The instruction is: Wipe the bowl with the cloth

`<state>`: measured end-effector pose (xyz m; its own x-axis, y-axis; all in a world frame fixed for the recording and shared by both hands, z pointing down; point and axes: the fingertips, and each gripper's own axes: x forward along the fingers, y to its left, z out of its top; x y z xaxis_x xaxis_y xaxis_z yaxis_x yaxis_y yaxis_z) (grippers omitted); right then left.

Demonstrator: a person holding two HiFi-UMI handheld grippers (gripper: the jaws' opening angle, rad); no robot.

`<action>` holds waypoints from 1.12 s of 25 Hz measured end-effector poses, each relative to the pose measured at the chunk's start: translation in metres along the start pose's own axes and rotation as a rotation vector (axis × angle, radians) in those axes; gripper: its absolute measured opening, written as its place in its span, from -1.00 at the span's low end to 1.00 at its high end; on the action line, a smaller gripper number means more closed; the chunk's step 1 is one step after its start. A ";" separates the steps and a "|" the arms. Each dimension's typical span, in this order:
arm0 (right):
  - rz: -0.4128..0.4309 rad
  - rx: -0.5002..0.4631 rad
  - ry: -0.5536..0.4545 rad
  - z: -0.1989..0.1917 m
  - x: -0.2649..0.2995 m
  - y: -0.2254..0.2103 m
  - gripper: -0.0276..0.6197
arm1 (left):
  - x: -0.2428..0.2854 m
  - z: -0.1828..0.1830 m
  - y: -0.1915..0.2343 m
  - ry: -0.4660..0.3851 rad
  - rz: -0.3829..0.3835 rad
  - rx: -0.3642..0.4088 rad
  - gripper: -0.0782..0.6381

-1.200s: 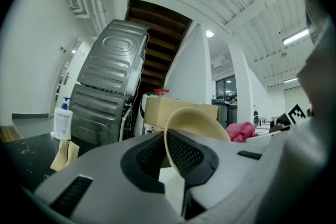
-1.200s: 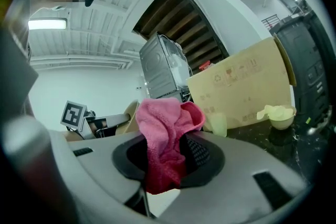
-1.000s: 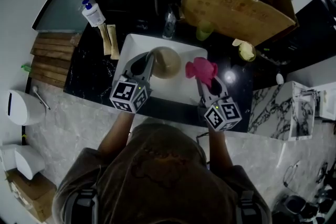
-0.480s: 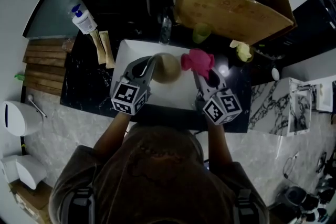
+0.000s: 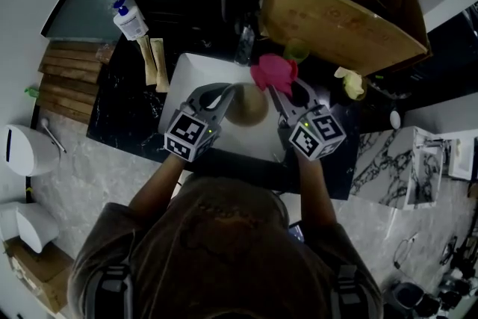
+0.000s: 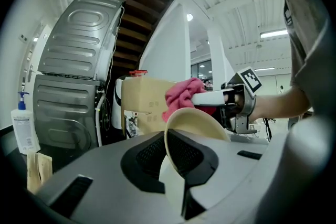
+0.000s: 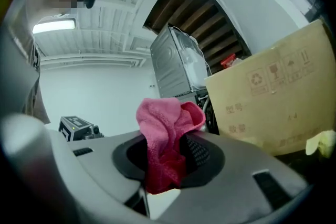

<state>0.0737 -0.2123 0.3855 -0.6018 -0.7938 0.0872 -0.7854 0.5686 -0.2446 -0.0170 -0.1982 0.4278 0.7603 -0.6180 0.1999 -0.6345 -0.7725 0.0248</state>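
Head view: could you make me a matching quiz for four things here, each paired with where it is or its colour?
1 bowl
2 cloth
3 pump bottle
4 cardboard box

a held in the jaws of the right gripper
b far left, on the dark counter
c brown, at the back right
d held in the jaws of the left gripper

Pairs: 1-d, 2-a, 3-b, 4-c

The person wears a loose brownish T-shirt [image 5: 224,235] with short sleeves, and dark straps [image 5: 116,286] with grey fittings sit at both shoulders. The left tongs [image 5: 222,95] and the right tongs [image 5: 278,93] are alike: smooth, broad, rounded shells of light grey, with black pads [image 6: 152,157] of fine mesh texture let into the inner faces. Each carries a white cube [image 5: 190,135] printed with black square markers, with a tiny green light on one face.
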 end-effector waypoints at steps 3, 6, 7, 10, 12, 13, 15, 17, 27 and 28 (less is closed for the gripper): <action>0.043 -0.005 0.011 -0.003 0.011 0.004 -0.56 | 0.004 0.000 -0.010 0.009 -0.042 0.005 -0.73; 0.086 -0.005 0.028 -0.006 0.019 0.010 -0.55 | 0.009 0.000 -0.018 0.025 -0.072 0.031 -0.73; 0.105 -0.009 0.032 -0.006 0.021 0.013 -0.55 | 0.011 -0.001 -0.019 0.030 -0.077 0.037 -0.73; 0.156 -0.034 0.057 -0.010 0.023 0.021 -0.55 | 0.014 -0.002 -0.021 0.041 -0.079 0.043 -0.73; 0.171 -0.035 0.069 -0.011 0.022 0.022 -0.55 | 0.015 -0.003 -0.021 0.046 -0.074 0.046 -0.72; 0.175 -0.029 0.071 -0.012 0.022 0.022 -0.55 | 0.015 -0.003 -0.021 0.049 -0.071 0.050 -0.72; 0.185 -0.021 0.072 -0.014 0.021 0.021 -0.55 | 0.015 -0.003 -0.021 0.054 -0.066 0.054 -0.72; 0.197 -0.031 0.084 -0.016 0.021 0.023 -0.55 | 0.014 -0.004 -0.020 0.057 -0.059 0.050 -0.72; 0.219 -0.036 0.119 -0.024 0.011 0.017 -0.56 | 0.003 -0.008 -0.001 0.059 0.019 0.013 -0.72; 0.219 -0.036 0.121 -0.025 0.010 0.016 -0.55 | 0.002 -0.008 0.002 0.055 0.027 0.007 -0.72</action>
<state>0.0518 -0.2055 0.4062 -0.7692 -0.6208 0.1514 -0.6380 0.7331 -0.2357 -0.0180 -0.1996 0.4359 0.7340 -0.6298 0.2541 -0.6534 -0.7569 0.0116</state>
